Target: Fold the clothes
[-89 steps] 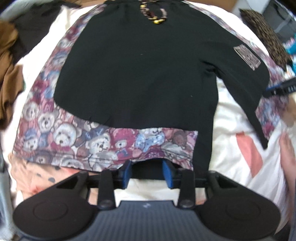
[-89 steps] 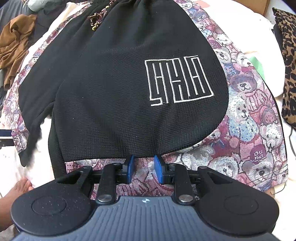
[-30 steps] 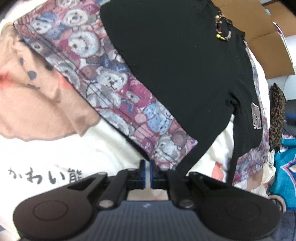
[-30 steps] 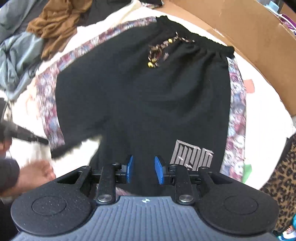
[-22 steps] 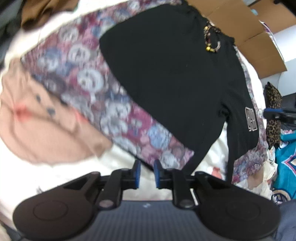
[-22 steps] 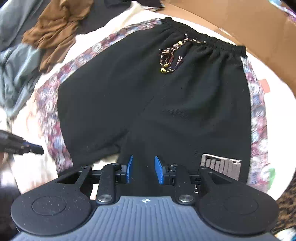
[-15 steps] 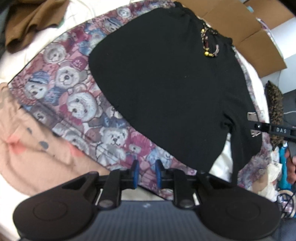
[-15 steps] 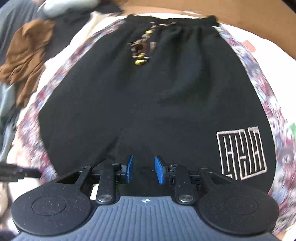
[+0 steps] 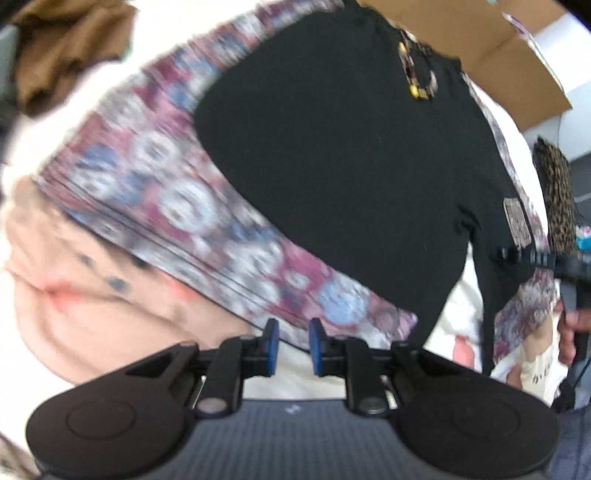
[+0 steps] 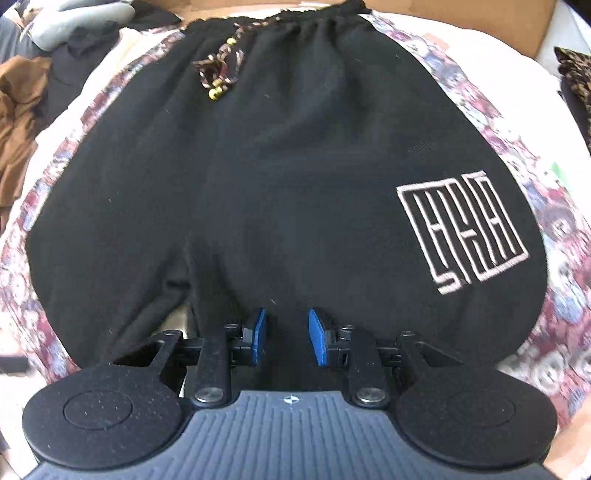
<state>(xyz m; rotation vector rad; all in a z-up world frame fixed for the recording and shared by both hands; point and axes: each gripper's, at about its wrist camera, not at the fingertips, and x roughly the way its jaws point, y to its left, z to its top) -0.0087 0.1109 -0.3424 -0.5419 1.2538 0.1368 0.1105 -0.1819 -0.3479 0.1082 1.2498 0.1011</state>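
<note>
A pair of black shorts (image 10: 280, 177) lies spread flat, front side up, on a white sheet (image 9: 110, 62) with peach cartoon prints. The shorts have a gathered elastic waistband (image 10: 295, 16) at the far end and 2 legs pointing toward the cameras. Down each outer side runs a wide panel (image 9: 177, 199) printed with teddy bears in maroon, blue and grey; in the left wrist view this panel is blurred. A braided drawstring (image 10: 221, 70) with yellow beads rests in a loose tangle just below the waistband. A white outlined block logo (image 10: 465, 230) sits on one leg near its hem, on the right in the right wrist view.

The left claw (image 9: 291, 345) has its blue pads (image 9: 271, 345) apart and empty, poised right at the hem of the bear-print panel. The right claw (image 10: 285, 338) is likewise parted with nothing between its pads, sitting over the black fabric at the crotch, where the 2 legs split.

A brown garment (image 10: 18, 122) lies crumpled off to the left of the shorts, a leopard-print item (image 9: 557, 199) to the right, and cardboard (image 9: 480, 40) stands beyond the waistband. A hand (image 9: 570, 332) shows at the right edge of the left wrist view.
</note>
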